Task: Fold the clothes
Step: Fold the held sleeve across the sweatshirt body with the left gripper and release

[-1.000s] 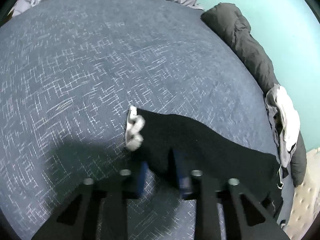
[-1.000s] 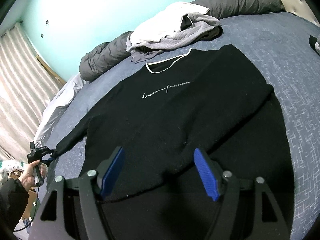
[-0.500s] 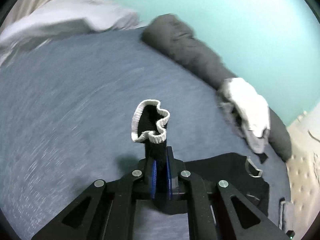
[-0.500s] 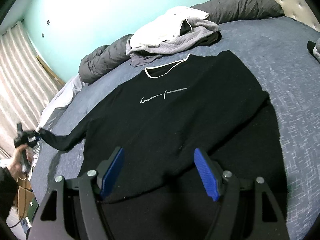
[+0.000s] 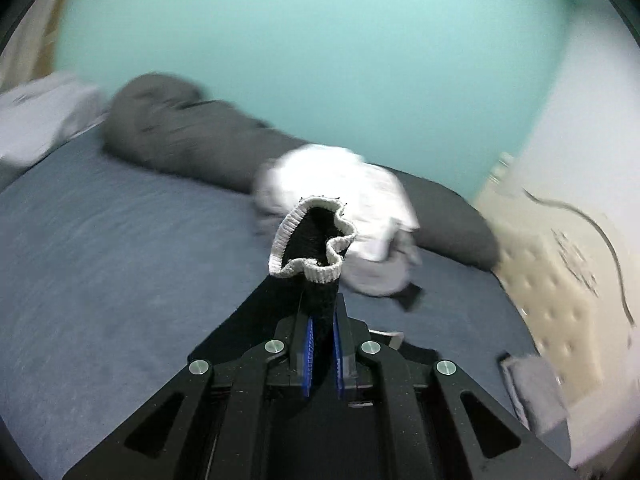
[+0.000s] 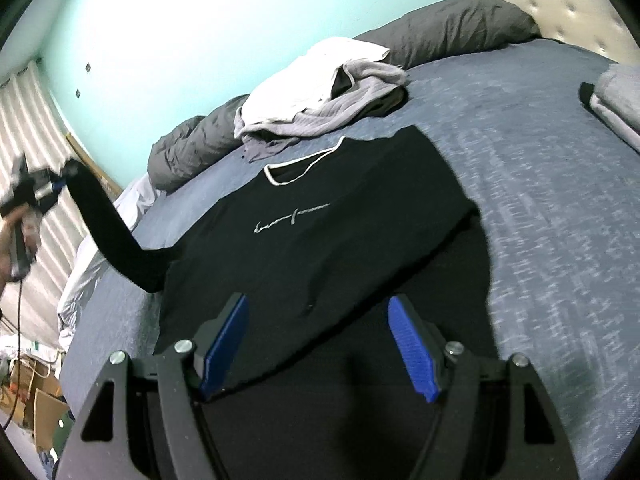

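Observation:
A black sweater (image 6: 320,232) with a white neckline and a small white chest print lies flat on the blue bed (image 6: 540,208). My left gripper (image 5: 322,332) is shut on the sleeve (image 5: 318,300) just below its white ribbed cuff (image 5: 312,240), which sticks up past the pads. In the right wrist view that sleeve (image 6: 108,228) rises off the bed to the left gripper (image 6: 44,188), held by a person's hand at the far left. My right gripper (image 6: 316,340) hovers open over the sweater's lower hem, with nothing between its blue pads (image 6: 412,348).
A pile of white and grey clothes (image 6: 320,92) lies behind the sweater against a dark grey duvet roll (image 6: 452,28). Folded grey items (image 6: 616,96) sit at the bed's right edge. A tufted headboard (image 5: 560,260) and a turquoise wall stand behind. Curtains and boxes are at the left.
The left gripper shut on the sleeve near its cuff and lifted it high off the bed, swinging toward the sweater body. The right gripper stayed open and shifted slightly.

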A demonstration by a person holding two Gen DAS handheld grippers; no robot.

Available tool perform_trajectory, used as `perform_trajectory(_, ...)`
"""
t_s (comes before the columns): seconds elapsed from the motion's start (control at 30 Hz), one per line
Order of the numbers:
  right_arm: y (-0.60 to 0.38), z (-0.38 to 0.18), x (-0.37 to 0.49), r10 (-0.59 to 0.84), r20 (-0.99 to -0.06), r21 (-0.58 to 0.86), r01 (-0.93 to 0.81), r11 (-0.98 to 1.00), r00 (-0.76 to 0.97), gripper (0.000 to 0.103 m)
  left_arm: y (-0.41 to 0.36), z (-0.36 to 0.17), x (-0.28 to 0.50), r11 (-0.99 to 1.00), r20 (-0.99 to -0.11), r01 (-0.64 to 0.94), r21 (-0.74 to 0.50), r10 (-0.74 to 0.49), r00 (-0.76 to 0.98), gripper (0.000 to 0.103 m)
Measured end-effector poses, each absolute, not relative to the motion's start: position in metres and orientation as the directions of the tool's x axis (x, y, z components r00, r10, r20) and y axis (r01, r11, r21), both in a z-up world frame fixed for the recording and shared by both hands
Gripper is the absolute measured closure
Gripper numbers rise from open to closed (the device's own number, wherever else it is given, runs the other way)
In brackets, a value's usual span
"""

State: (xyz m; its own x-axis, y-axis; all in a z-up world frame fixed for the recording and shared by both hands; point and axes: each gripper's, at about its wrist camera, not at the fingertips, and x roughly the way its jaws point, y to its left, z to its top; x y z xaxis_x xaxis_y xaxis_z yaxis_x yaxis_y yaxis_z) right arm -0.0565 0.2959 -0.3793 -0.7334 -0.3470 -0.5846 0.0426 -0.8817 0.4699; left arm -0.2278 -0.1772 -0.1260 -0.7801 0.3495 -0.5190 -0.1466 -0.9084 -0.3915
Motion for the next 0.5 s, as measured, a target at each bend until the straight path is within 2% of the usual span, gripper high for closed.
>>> perform_trajectory(0.17, 0.316, -0.379, -0.050, -0.335, -0.577, 0.490, 0.012, -0.871, -0.745, 0.030, -0.054, -0.104, -0.218, -0.859, -0.507, -0.373, -0.350, 0.509, -0.696, 0.096)
perform_trajectory(0.27, 0.327, -0.379, -0.045, -0.329, -0.573, 0.500, -0.002, -0.866, -0.751, 0.030, 0.024, -0.120, -0.200, -0.799, -0.539, -0.509, -0.320, 0.595, -0.596, 0.095)
perform_trajectory(0.37, 0.339, -0.378, -0.040, -0.321, -0.569, 0.513, -0.022, -0.858, -0.757, 0.030, 0.089, -0.159, -0.173, -0.735, -0.599, -0.610, -0.297, 0.641, -0.480, 0.095)
perform_trajectory(0.5, 0.353, -0.379, -0.036, -0.317, -0.563, 0.539, -0.049, -0.841, -0.763, 0.030, 0.133, -0.245, -0.151, -0.715, -0.701, -0.633, -0.296, 0.613, -0.365, 0.095)
